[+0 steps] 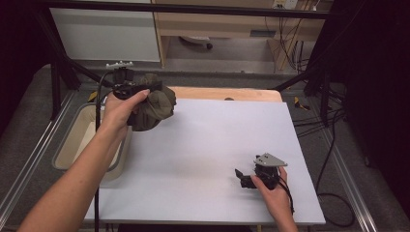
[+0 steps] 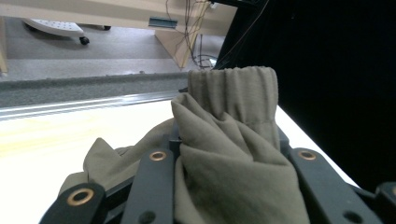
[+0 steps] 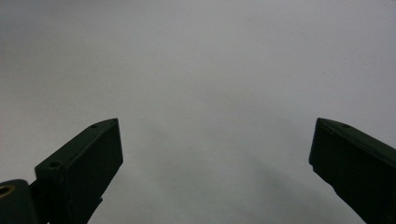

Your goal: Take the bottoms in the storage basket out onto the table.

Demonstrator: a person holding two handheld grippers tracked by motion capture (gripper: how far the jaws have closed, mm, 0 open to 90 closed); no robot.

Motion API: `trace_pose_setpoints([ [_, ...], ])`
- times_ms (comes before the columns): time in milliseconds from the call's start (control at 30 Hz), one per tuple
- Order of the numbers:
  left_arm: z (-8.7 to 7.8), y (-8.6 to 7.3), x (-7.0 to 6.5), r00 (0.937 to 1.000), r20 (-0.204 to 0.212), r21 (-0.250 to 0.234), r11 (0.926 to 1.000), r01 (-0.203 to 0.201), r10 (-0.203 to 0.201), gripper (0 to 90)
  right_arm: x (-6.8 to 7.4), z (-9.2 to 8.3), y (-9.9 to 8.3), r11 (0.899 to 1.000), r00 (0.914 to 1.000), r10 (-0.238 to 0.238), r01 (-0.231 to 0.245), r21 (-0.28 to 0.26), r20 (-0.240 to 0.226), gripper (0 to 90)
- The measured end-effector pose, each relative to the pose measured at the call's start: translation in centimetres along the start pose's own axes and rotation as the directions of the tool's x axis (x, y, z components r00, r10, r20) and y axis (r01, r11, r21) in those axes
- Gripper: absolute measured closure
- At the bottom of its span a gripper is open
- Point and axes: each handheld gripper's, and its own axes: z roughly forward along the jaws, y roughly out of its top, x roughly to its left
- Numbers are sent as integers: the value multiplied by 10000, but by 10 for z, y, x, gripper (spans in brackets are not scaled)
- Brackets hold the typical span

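An olive-green bunched cloth (image 1: 155,105) hangs above the table's far left corner, held in my left gripper (image 1: 140,94). In the left gripper view the cloth (image 2: 233,154), with a ribbed cuff at its top, is squeezed between the two black jaws, so the left gripper (image 2: 229,154) is shut on it. My right gripper (image 1: 241,178) rests low near the front right of the white table top (image 1: 203,154), pointing left. The right gripper view has my right gripper (image 3: 217,154) with its jaws spread wide over bare white surface, nothing between them.
A beige tub (image 1: 80,140) sits beside the table's left edge, under my left forearm. A wooden board edge (image 1: 227,93) runs along the table's far side. Cables (image 1: 333,145) trail on the floor at the right, and black frame bars stand at both far corners.
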Motion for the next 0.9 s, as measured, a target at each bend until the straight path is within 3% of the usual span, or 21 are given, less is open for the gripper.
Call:
trace_pose_setpoints([
  [900,57,-22,-33,9982,586,402,9991,-107,83,649,-1,4,5,10000,10000,15,-15,81,81,34],
])
